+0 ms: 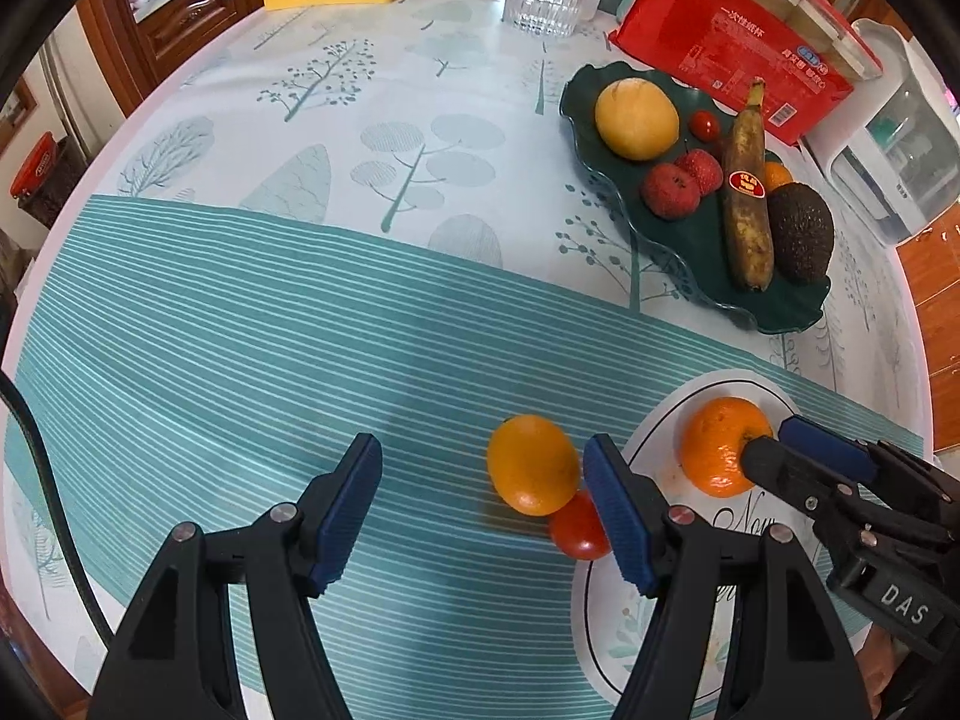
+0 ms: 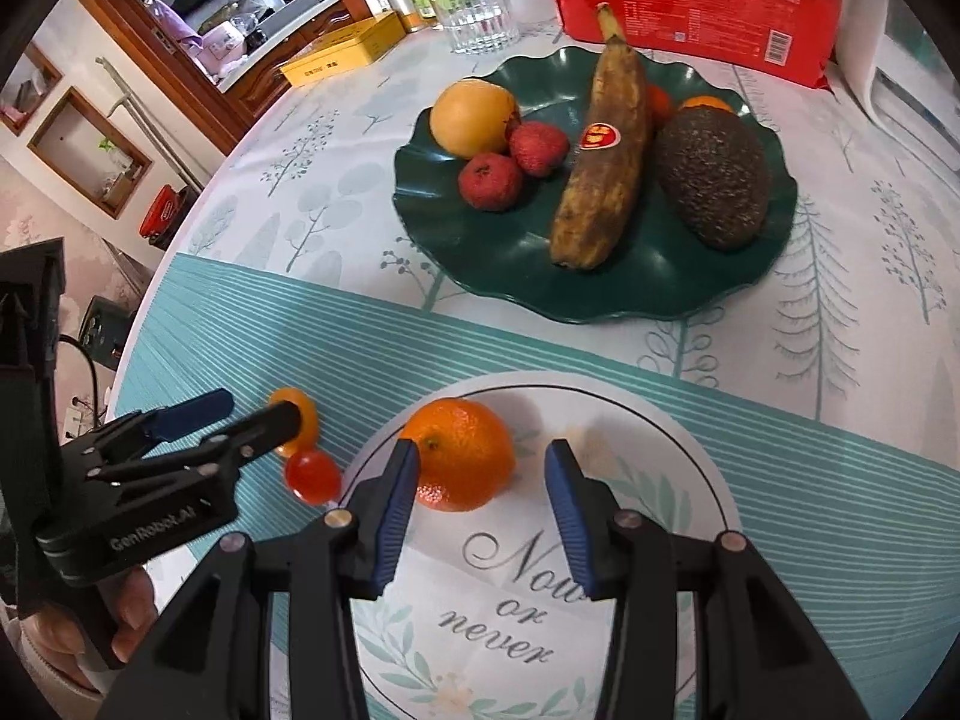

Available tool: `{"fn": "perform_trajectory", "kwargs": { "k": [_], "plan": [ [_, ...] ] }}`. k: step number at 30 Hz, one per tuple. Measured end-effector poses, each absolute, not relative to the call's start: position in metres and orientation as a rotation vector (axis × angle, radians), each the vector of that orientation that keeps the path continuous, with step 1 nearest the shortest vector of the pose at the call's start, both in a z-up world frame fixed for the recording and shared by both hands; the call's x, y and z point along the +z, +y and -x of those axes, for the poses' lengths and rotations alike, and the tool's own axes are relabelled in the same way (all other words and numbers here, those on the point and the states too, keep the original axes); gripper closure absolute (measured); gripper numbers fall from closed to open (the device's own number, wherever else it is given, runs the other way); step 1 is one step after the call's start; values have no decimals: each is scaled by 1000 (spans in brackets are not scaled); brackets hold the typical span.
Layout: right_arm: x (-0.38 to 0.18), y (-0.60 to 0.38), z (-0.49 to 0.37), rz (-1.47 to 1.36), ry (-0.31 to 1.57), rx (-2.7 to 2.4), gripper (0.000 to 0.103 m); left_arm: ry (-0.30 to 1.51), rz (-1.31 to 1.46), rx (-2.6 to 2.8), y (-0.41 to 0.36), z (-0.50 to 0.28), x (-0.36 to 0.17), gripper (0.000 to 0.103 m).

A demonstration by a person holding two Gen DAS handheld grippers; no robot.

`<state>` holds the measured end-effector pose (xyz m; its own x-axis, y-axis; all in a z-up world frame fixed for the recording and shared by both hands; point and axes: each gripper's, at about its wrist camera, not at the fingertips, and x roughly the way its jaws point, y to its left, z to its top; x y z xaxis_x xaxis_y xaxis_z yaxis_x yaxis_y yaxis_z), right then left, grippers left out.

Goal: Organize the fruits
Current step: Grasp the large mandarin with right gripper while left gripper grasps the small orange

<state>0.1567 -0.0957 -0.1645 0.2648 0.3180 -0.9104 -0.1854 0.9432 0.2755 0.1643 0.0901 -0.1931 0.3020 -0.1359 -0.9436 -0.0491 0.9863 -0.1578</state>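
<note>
Across the desk (image 1: 240, 300), both tongs are held wide: left tongs (image 1: 483, 516) beside the kumquat (image 1: 533, 463), right tongs (image 2: 480, 480) straddling the tangerine (image 2: 459, 461), presumably for grasping.

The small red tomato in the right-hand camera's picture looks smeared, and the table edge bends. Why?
Right wrist view: the small red tomato and the little orange fruit beside it are blurred, while the dark green wavy-rimmed plate is sharp; the round table's edge curves from fisheye distortion. Left wrist view: the same tomato is crisp, and black corners frame the picture.
</note>
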Motion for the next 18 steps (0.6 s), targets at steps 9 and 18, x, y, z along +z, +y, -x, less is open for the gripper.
{"fn": "perform_trajectory", "kwargs": {
  "k": [9, 18],
  "plan": [
    [-170, -79, -159, -108, 1265, 396, 57, 1276, 181, -92, 83, -165, -201, 54],
    [-182, -72, -161, -124, 1301, 427, 58, 1270, 205, -123, 78, -164, -200, 71]
  ]
}}
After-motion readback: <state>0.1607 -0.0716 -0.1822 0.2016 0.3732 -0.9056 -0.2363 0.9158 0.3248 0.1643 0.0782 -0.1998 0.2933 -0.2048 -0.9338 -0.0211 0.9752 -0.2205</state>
